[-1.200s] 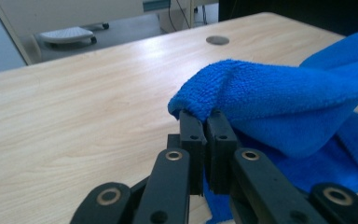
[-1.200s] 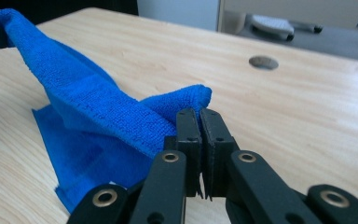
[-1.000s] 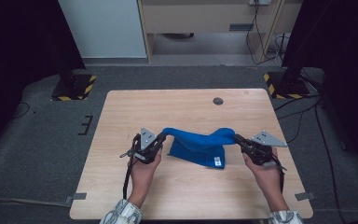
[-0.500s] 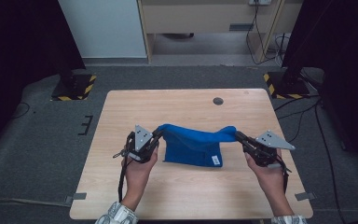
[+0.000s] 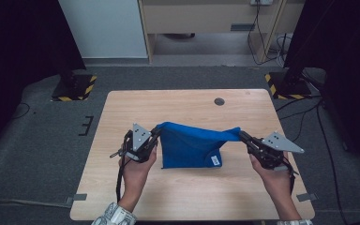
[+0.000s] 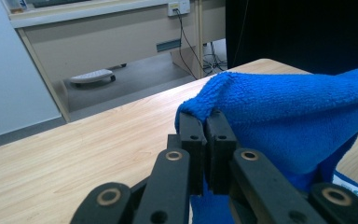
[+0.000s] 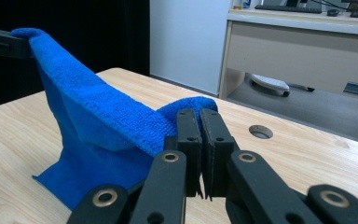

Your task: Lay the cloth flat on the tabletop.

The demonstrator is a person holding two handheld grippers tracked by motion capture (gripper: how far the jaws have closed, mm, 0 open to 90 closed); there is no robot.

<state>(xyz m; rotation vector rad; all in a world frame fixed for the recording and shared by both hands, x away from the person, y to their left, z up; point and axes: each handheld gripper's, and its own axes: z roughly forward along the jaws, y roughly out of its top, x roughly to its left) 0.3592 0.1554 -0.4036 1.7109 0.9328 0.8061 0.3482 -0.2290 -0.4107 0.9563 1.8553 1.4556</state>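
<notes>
While stretched between them, blue cloth (image 5: 192, 143) pinched by left hand-held gripper (image 5: 155, 134), right hand-held gripper (image 5: 242, 135).

High view: fixed overhead, person's side, looks forward and down on the whole table (image 5: 192, 108), far off. Left gripper view: low and close, along its jaws, faces the desk at frame top. Right gripper view: same setup, also toward the desk. All three share the blue towel (image 5: 192, 143) and tabletop.

A blue towel (image 5: 192, 145) hangs folded, top corners raised, lower edge on the table (image 5: 178, 105).
</notes>
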